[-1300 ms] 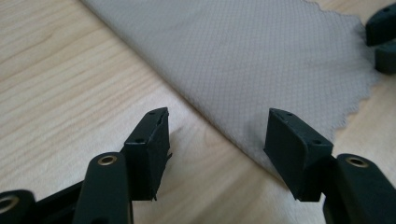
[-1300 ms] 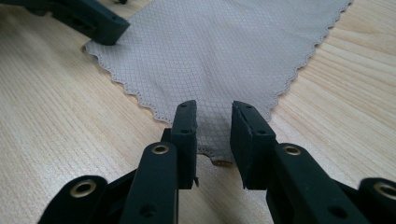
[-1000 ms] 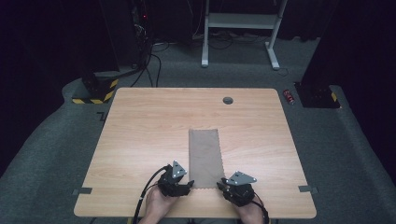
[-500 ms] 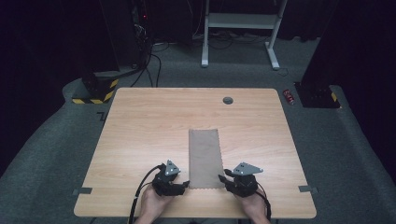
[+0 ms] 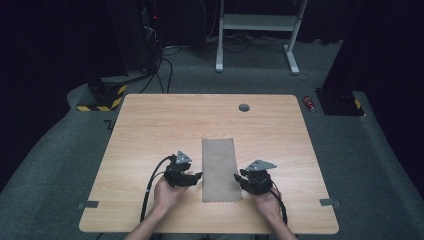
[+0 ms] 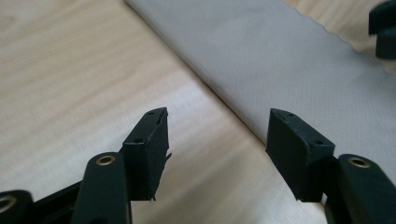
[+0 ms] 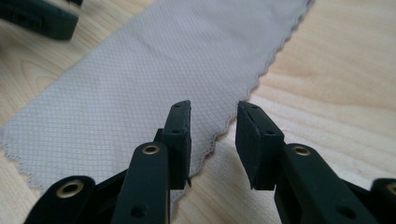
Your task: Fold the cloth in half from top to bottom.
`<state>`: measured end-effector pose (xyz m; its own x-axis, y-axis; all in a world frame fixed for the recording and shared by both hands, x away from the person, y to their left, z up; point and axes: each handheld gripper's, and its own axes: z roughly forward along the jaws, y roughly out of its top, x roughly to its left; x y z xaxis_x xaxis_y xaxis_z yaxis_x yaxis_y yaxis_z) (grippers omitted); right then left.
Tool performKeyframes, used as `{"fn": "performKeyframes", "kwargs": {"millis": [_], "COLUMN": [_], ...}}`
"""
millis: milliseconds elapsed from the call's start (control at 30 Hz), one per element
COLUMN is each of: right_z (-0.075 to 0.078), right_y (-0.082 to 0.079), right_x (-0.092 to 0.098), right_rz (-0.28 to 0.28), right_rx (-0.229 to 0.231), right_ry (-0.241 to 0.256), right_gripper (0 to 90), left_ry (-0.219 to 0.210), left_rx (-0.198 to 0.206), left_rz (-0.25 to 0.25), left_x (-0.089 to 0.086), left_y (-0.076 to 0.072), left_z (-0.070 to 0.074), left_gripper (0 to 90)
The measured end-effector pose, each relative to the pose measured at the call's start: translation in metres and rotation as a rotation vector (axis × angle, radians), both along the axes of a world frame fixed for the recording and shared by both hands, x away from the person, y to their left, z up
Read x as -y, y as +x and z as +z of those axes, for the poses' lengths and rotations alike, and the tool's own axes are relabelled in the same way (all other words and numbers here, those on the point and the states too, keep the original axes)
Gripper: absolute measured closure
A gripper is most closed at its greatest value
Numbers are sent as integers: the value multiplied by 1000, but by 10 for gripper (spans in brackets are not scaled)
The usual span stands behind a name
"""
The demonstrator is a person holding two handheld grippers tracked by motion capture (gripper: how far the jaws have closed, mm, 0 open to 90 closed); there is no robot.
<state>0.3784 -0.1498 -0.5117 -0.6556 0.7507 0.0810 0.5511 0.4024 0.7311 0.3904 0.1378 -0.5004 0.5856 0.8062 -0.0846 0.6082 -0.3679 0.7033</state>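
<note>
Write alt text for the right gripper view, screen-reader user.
Two black tongs rise from the bottom, jaws slightly apart, straddling the scalloped edge of a flat grey woven cloth strip that lies on a light wooden table. The cloth runs diagonally toward the top right; part of the other black gripper sits at top left.

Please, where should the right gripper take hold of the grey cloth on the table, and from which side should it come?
Probably at the near right corner of the flat grey rectangular cloth, coming in from its right side. The cloth lies flat on the light wooden table, so only an edge gives a grip, and the right gripper, jaws open, already straddles the scalloped right edge.
</note>
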Motion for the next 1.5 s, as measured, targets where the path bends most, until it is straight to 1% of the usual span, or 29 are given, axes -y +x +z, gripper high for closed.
{"fn": "performKeyframes", "kwargs": {"millis": [33, 67, 133, 200, 267, 300, 367, 400, 433, 467, 567, 600, 633, 667, 700, 733, 800, 867, 900, 933, 1033, 1133, 1200, 1267, 1333, 1367, 1400, 1467, 1500], "right_z": [0, 0, 1, 4, 6, 7, 9, 9, 10, 10, 12, 12, 13, 13, 13, 13, 14, 15, 16, 18, 21, 24, 25, 26, 27, 28, 29, 30, 30], "right_y": [2, 5, 10, 13, 18, 20, 24, 27, 29, 30, 34, 36, 37, 39, 41, 42, 46, 49, 51, 52, 57, 62, 64, 67, 70, 72, 74, 77, 79], "right_x": [-1, -1, -2, -2, -1, -1, -1, -1, -2, -2, -5, -6, -7, -7, -8, -8, -8, -9, -9, -9, -8, -8, -7, -7, -8, -8, -9, -10, -11], "right_rz": [-7, -10, -10, -20, -26, -28, -33, -37, -39, -39, -34, -31, -31, -29, -27, -26, -28, -32, -28, -29, -35, -41, -50, -52, -48, -46, -47, -51, -53], "right_rx": [-19, -22, -14, -9, -18, -19, -15, -24, -23, -25, -25, -22, -27, -25, -26, -26, -29, -33, -28, -27, -24, -26, -15, -34, -37, -36, -39, -30, -44], "right_ry": [-2, -1, -6, 16, 23, 23, 21, 21, 19, 15, -8, -15, -19, -22, -25, -29, -32, -32, -37, -36, -24, -21, -11, -3, -4, -4, -4, 8, 10], "right_gripper": [653, 653, 646, 637, 634, 632, 624, 617, 618, 620, 621, 622, 621, 621, 620, 621, 621, 623, 623, 625, 625, 625, 628, 631, 636, 637, 638, 641, 642], "left_ry": [-4, -7, -28, -14, -45, -54, -41, -38, -53, -67, -40, -43, -41, -57, -59, -50, -30, -35, -44, -58, -34, -24, -34, -27, -15, -29, -36, -20, -21], "left_rx": [-3, -5, -8, -16, -7, -15, -21, -18, -11, -17, -18, -24, -13, -11, -11, -27, -31, -25, -11, -10, -32, -29, -21, -26, -21, -13, -19, -34, -40], "left_rz": [3, 9, 17, 22, 33, 34, 42, 45, 50, 51, 52, 53, 53, 56, 56, 56, 55, 56, 57, 63, 69, 72, 79, 78, 75, 78, 81, 83, 87], "left_x": [0, 1, 0, 1, 0, -1, -1, -1, -2, -3, -1, 0, 0, 0, -1, 0, 1, 2, 2, 2, 2, 3, 2, 5, 7, 8, 8, 10, 12], "left_y": [4, 8, 15, 23, 28, 30, 36, 38, 40, 42, 48, 49, 51, 52, 53, 56, 59, 61, 62, 63, 68, 74, 76, 80, 83, 84, 85, 89, 91], "left_z": [1, 2, 2, 3, 5, 6, 7, 9, 9, 10, 12, 13, 13, 13, 13, 13, 14, 17, 17, 18, 17, 20, 22, 24, 26, 26, 26, 24, 23], "left_gripper": [395, 394, 401, 394, 395, 401, 393, 393, 393, 399, 393, 394, 394, 397, 399, 399, 394, 395, 398, 403, 394, 396, 406, 401, 401, 404, 408, 402, 402]}}
